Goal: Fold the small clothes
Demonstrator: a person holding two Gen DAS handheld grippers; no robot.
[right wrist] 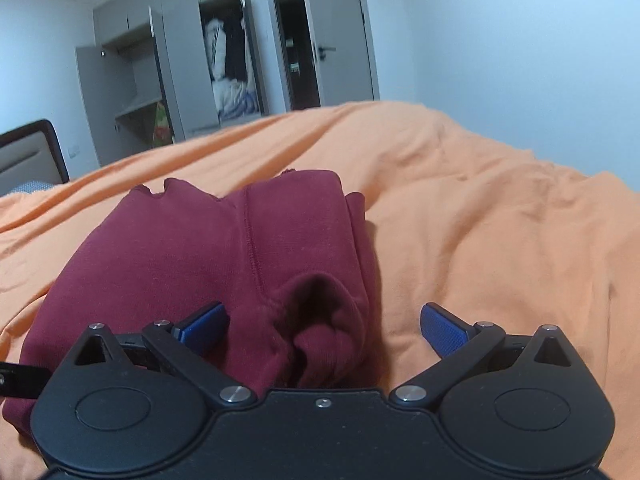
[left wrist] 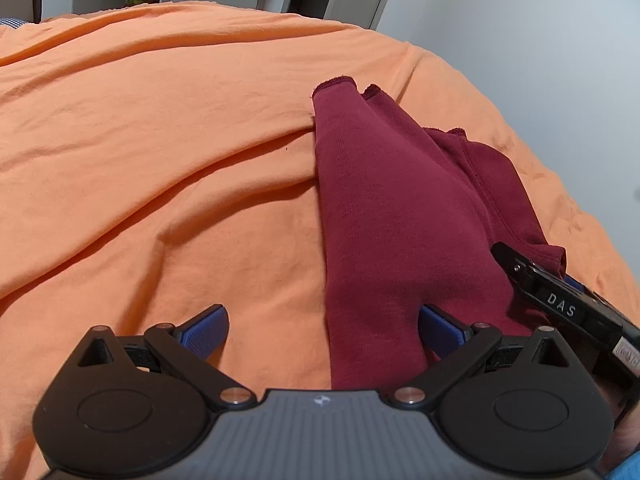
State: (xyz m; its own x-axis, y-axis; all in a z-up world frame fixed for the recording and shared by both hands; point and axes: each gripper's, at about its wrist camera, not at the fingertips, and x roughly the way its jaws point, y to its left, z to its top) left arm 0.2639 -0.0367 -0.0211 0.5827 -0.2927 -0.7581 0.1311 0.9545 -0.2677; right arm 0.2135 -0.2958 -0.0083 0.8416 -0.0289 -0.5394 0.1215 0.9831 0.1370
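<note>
While the maroon garment lies folded lengthwise on the orange bed sheet, the left hand-held gripper hangs spread over its near left edge, and the right hand-held gripper hangs spread over its bunched near end, gripping nothing.

One dark red garment folded on the bed, one orange bedsheet, two grippers, left gripper and right gripper, each with two blue fingertips, one wardrobe, one door
</note>
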